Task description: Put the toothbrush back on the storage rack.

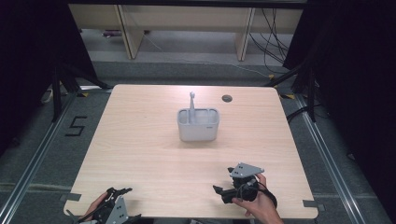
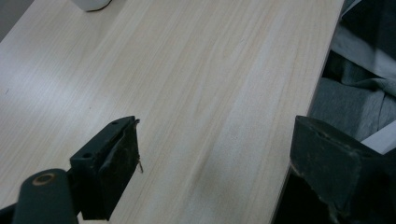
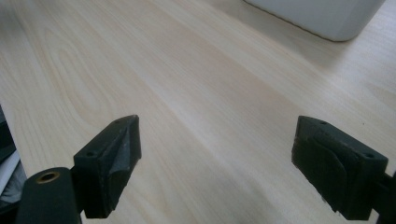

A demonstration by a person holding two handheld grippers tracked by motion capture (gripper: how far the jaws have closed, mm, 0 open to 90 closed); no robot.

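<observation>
— What is the pale, square wood-grain counter [image 1: 140, 140] like?
— Smooth, with a soft sheen.
— The light grey rectangular plastic caddy [image 1: 198, 131]?
— Smooth and matt.
— The black left gripper [image 2: 215, 154] and black right gripper [image 3: 217, 158]?
— Matt black jaws, with worn, rough-edged pads [image 2: 122, 161].

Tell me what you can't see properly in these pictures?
- Inside of the grey caddy: high view, its own walls hide it.
- Upright utensil: high view, too small to identify.
- Caddy: right gripper view, cut off by the top edge.
- Left gripper: high view, partly cut off at the bottom edge.
</observation>
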